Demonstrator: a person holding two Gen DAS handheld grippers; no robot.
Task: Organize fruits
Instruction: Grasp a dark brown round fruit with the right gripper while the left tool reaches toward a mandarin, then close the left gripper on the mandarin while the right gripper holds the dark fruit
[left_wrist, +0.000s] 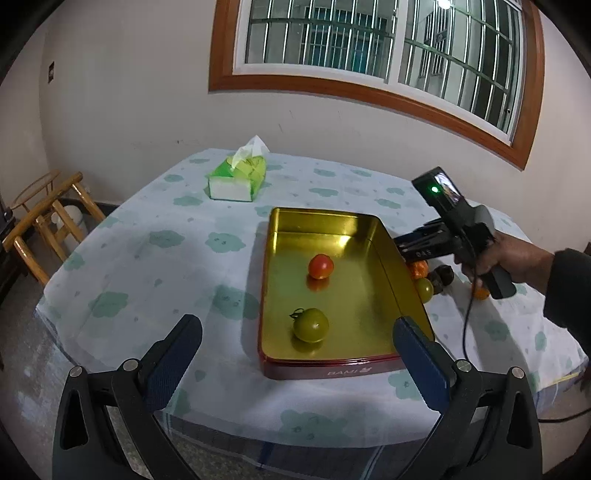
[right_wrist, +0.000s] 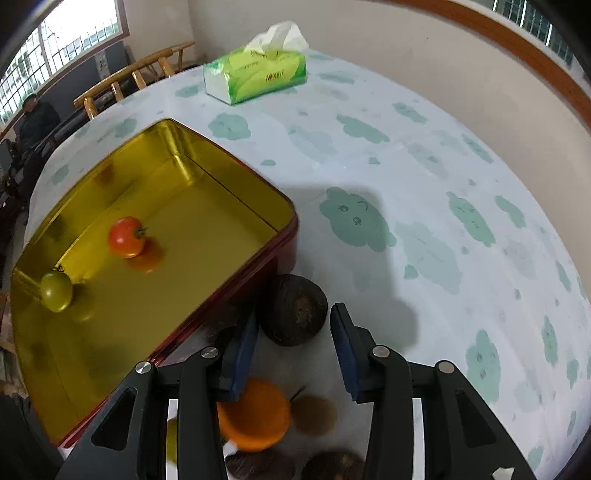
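Right gripper (right_wrist: 291, 347), jaws parted and empty, hangs over the dark fruit (right_wrist: 295, 310) beside the tin (right_wrist: 236, 266) holding two tomatoes; left gripper (left_wrist: 295, 354) waits, jaws spread.

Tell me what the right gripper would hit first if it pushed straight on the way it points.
Probably the dark round fruit lying on the tablecloth just ahead of the right gripper, beside the tin's wall; depth is uncertain.

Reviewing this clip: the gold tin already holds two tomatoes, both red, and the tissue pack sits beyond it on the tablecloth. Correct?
Not quite. Only one tomato in the tin is red; the other is green, as the left wrist view shows. The tissue pack does sit beyond it on the tablecloth.
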